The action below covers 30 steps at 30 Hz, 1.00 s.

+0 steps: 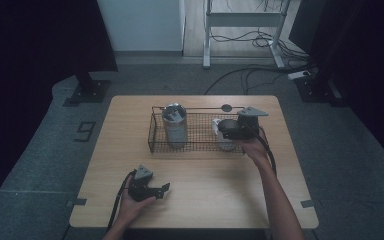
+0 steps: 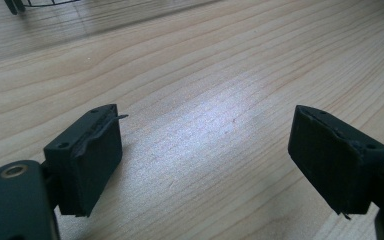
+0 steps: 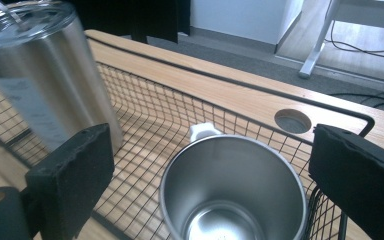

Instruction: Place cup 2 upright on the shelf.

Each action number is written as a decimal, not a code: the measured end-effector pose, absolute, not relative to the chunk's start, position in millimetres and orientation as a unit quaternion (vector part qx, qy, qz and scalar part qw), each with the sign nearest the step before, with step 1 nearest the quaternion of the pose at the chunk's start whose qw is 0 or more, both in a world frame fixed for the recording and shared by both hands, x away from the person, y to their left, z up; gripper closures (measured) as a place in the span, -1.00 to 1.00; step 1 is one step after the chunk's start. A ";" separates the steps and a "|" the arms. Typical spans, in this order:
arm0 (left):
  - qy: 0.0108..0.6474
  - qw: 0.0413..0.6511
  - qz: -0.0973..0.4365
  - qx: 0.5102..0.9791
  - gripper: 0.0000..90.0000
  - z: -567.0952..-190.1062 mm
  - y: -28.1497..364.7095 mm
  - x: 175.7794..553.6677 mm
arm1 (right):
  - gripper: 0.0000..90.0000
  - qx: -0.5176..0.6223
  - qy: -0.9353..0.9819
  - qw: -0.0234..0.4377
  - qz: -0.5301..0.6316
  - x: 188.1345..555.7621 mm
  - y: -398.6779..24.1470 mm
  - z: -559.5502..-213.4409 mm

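Now I should lift my right gripper (image 3: 215,185) straight up so its jaws clear the cup (image 3: 230,192) standing between and below them in the wire basket (image 3: 150,115). They stand wide, touching nothing. My left gripper (image 2: 205,165) hangs open over the bare table (image 2: 205,75).

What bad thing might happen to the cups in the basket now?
1. The right tongs stand open just above the open cup; a sideways bump might tip it.
2. The tall tumbler stands close by in the same basket, so a wide swing of the hand could knock it over.
3. The cup sits near the basket's wire wall, where the tongs might snag.
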State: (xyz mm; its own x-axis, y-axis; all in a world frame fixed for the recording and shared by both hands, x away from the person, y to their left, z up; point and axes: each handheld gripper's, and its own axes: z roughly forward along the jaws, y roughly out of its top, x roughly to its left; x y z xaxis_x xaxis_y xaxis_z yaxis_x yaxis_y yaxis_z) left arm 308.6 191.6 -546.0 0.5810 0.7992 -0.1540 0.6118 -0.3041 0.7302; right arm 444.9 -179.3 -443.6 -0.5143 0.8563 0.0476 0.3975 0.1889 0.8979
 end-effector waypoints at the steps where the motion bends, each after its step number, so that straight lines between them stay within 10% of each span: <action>1: 0.442 0.391 0.120 0.799 -0.68 -546.0 191.6 308.6 | -0.88 0.428 0.732 0.243 0.471 444.9 -179.3 -443.6; 30: 0.449 0.388 0.120 0.796 -0.68 -546.3 192.1 309.6 | -0.70 0.412 0.730 0.234 0.492 337.0 -226.4 -485.9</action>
